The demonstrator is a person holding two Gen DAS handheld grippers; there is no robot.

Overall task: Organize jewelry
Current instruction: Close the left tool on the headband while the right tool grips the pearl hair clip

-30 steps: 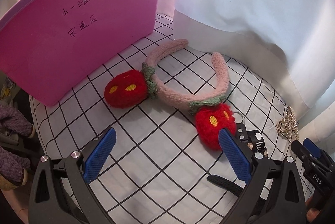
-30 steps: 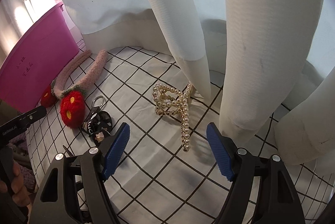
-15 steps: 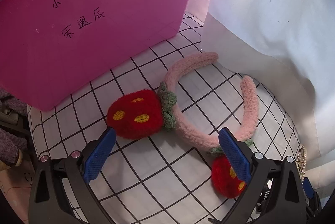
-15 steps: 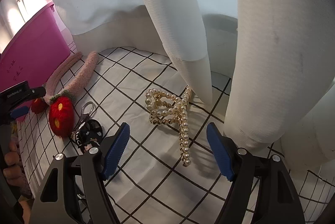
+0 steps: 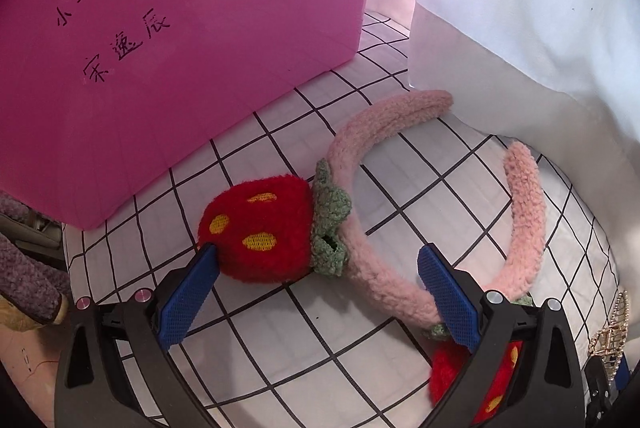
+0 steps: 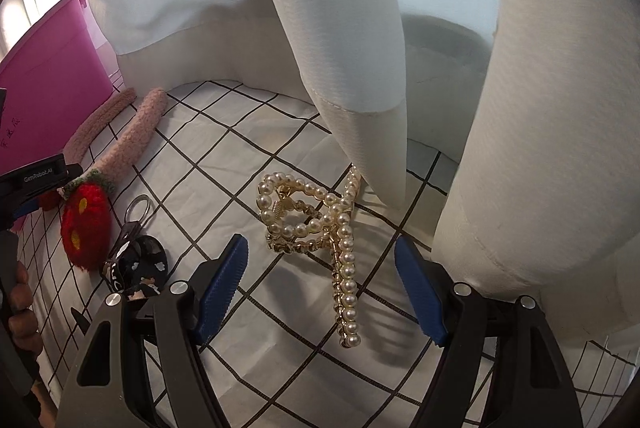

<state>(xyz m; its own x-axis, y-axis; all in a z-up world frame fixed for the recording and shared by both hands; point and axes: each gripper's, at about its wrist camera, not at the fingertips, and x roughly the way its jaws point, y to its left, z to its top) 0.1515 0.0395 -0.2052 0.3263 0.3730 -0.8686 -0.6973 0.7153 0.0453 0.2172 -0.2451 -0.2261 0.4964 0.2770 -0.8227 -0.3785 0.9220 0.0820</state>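
Left gripper (image 5: 318,276): being held tilted steeply downward, blue pads (image 5: 188,294) being kept wide apart, nothing clamped.
Right gripper (image 6: 322,286): being held pitched downward, jaws being kept spread.
Hand (image 6: 18,312): being wrapped around the left gripper's handle.

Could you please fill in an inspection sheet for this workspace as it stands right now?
Surface: white cloth with black grid, lightly wrinkled.
Job's things: pink fuzzy headband with two red strawberry pompoms lies flat; pearl hair claw lies near the curtain hem; pink bin stands behind the headband.
Clutter: black keychain charm with metal ring beside one pompom.
Grippers: left gripper open, around a pompom and the band, one pad at the pompom's edge; right gripper open, low over the claw.
Cables: nothing seen.
Surroundings: white curtains hang onto the cloth.
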